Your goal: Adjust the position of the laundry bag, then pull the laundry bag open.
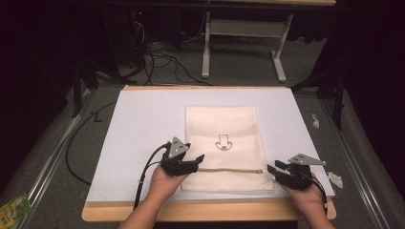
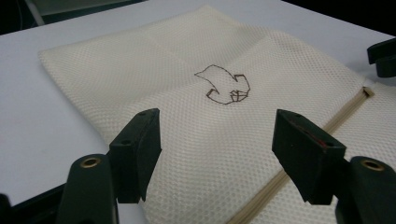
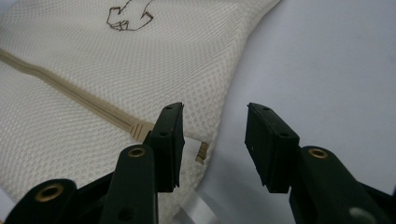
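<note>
My left black two-jaw gripper (image 1: 184, 161) carries a grey three-cornered plate (image 1: 177, 147) and trails a black cable (image 1: 144, 174). My right black gripper (image 1: 286, 172) wears the same plate. Brass rivets (image 3: 137, 152) stud both; arms bare.

floor cables (image 1: 162, 59), table legs (image 1: 206, 47)

A cream-coloured rectangular mesh fabric pouch (image 1: 224, 145) lies flat on the white table mat (image 1: 143, 124), its long side running away from the person. A small dark outline drawing (image 1: 222, 141) is stitched near its middle. A beige zipper (image 1: 229, 170), closed, crosses it near the front edge.
</note>
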